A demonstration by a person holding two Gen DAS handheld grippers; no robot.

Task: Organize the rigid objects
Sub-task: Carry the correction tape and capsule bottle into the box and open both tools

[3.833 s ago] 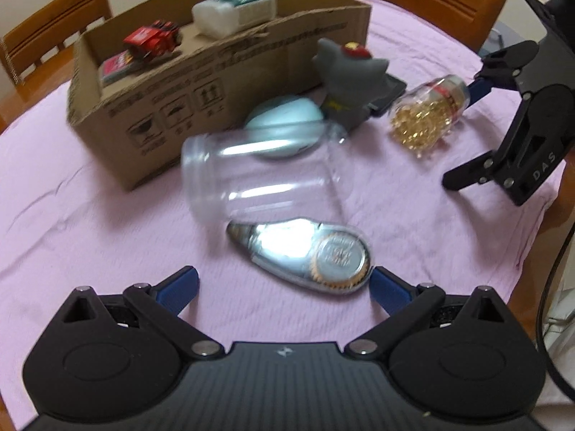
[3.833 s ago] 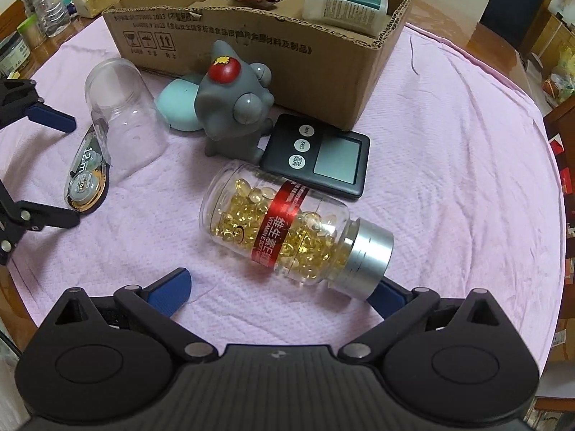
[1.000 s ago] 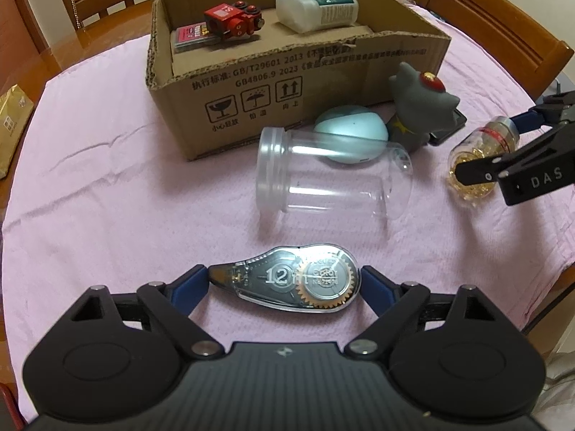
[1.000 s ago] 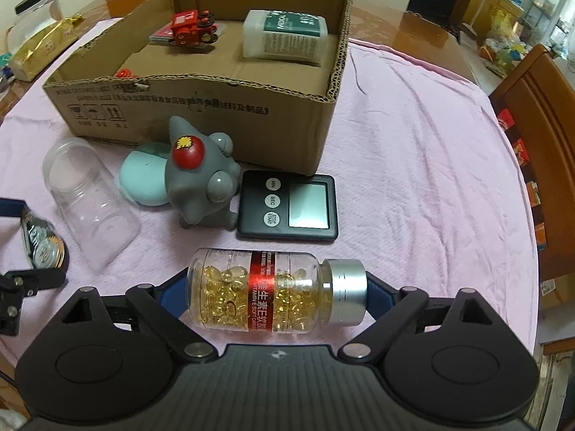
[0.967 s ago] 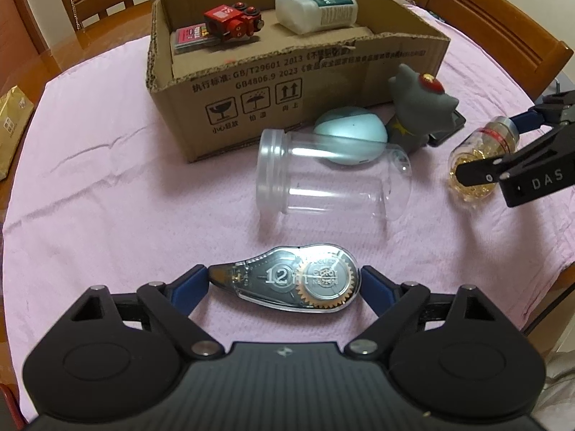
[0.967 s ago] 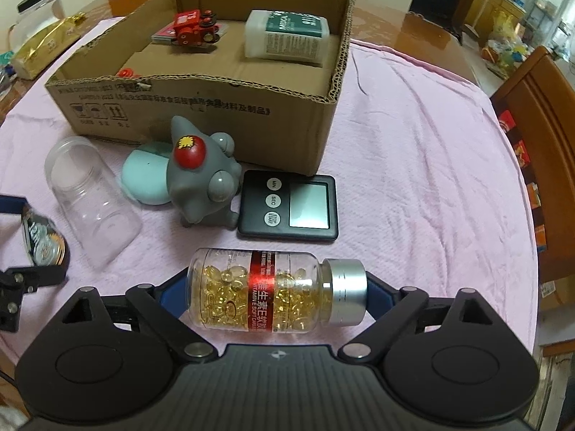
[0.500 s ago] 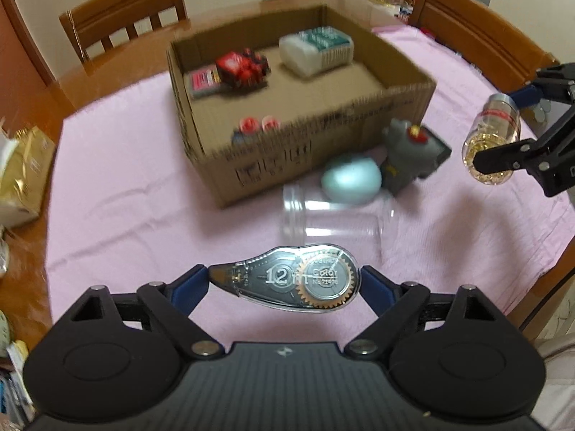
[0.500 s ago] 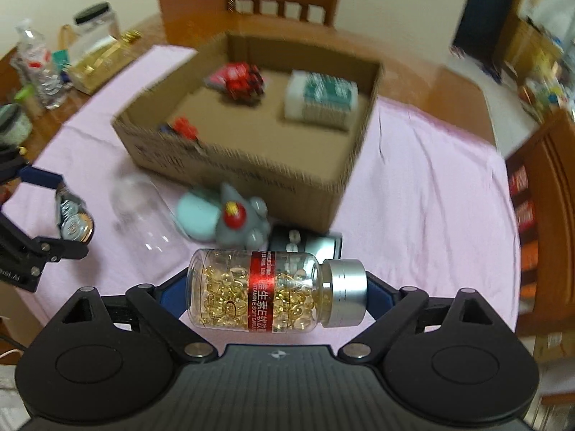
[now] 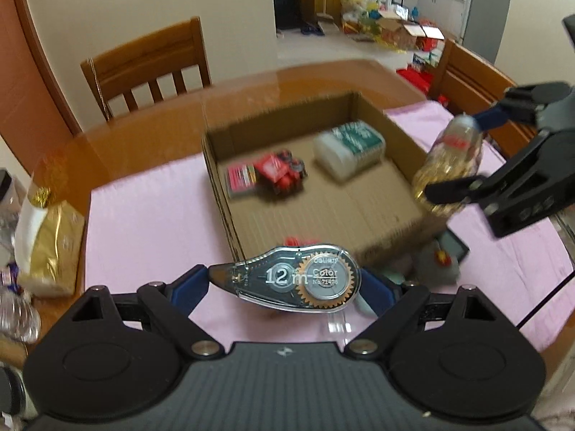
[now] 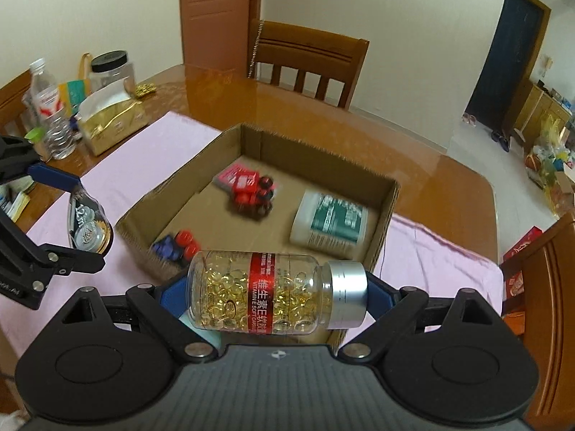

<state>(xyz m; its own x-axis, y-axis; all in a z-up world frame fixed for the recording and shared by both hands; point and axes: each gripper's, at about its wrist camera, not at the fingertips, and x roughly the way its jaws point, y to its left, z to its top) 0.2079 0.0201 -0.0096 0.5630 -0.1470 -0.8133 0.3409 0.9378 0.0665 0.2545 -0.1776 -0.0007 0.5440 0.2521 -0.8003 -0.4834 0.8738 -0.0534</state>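
- Right wrist view: the right gripper [image 10: 276, 296] pinches a clear plastic bottle of golden softgel capsules with a red label and silver cap [image 10: 266, 292] end to end, its long axis lying crosswise between the blue pads, cap toward the right finger.
- The bottle hangs in the air just short of the near wall of the open brown cardboard box [image 10: 390, 208]; the box floor lies ahead and below, with bare cardboard between the white tub with a green label [image 10: 329, 222] at the right wall and the small red and blue pieces [image 10: 178, 246] in the near left corner.
- Left wrist view: the left gripper [image 9: 287, 283] clamps a grey translucent correction-tape dispenser marked "12 m" with a gold gear [image 9: 294, 278], also crosswise, held aloft over the box's near edge.
- Both loads are carried above the pink tablecloth [image 9: 143, 222]; the right one appears nearer the box's right side, the left one nearer its front left.
- Judged next: each gripper must travel forward and down before releasing.
- A red toy vehicle [image 9: 282, 174] already sits toward the far left corner.
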